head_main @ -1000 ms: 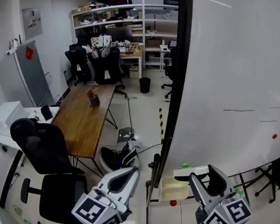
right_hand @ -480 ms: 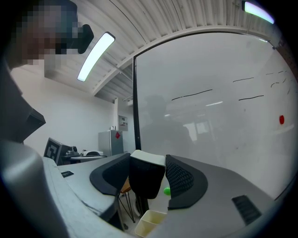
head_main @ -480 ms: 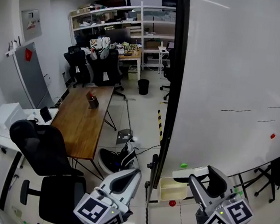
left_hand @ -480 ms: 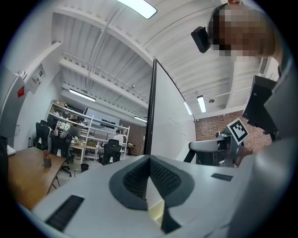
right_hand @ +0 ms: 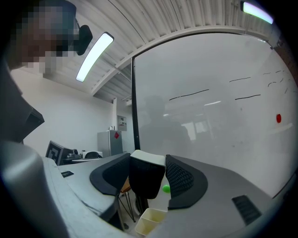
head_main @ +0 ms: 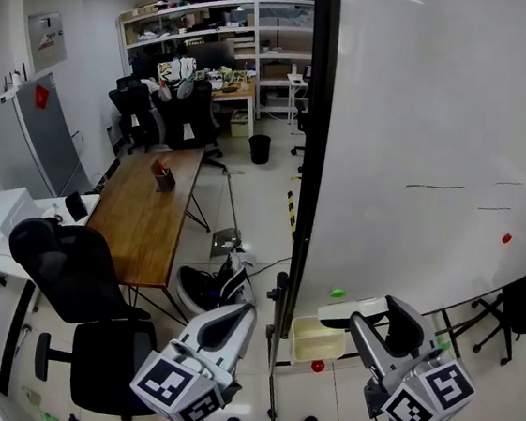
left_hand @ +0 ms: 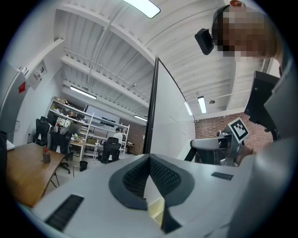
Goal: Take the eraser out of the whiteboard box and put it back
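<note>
Change: barely any vs 1 s ago, scene only slid left in head view | R gripper [right_hand: 148, 161] still clamped on eraser [right_hand: 146, 179] — it's out, put-back pending | L gripper [left_hand: 149, 159] jaws closed, empty | box [head_main: 297, 331] at board [head_main: 442, 131] foot — looks empty

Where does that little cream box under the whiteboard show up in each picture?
Head view: cream box low centre, under the whiteboard.
Left gripper view: box bottom centre, seen between the jaws.
Right gripper view: box at bottom edge, under the jaws.
Shared landmark: whiteboard's black side frame.
</note>
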The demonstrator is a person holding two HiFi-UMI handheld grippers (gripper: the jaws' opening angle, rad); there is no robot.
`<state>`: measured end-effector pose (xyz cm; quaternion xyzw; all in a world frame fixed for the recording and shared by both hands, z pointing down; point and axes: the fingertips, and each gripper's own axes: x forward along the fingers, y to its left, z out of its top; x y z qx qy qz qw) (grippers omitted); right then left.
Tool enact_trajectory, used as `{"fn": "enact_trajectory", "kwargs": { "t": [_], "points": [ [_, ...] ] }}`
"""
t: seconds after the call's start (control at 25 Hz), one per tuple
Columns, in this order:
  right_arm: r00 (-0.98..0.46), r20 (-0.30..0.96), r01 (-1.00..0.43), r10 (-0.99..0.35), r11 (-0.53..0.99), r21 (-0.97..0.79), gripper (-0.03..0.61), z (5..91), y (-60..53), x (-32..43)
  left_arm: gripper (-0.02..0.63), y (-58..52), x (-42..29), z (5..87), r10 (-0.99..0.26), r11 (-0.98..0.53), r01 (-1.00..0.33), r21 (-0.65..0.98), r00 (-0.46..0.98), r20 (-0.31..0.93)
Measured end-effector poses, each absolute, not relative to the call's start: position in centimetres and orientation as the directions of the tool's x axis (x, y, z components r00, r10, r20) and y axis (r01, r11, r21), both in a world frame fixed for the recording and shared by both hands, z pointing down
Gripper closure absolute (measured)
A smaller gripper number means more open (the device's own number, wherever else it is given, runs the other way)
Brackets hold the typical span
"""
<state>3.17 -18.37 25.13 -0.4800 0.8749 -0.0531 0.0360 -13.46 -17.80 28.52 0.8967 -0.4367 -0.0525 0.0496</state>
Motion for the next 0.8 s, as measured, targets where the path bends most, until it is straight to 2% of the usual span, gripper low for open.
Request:
{"fn": "enact_trajectory", "kwargs": {
  "t": [0.68, 0.8],
  "points": [
    [-0.511, 0.11, -0.858, -0.853, 0.497, -0.132, 0.313, 31.6, -18.5, 3.5, 0.584, -18.3, -13.1, 34.2, -0.795, -0.59, -0.787, 0.181, 0.605, 0.042],
    [-0.526, 0.137, -0.849, -0.839, 0.507, -0.15, 0.313, 33.5, -18.7, 3.1, 0.584, -18.5, -12.6, 36.3, -0.789, -0.585, -0.789, 0.191, 0.607, 0.091]
  ]
}}
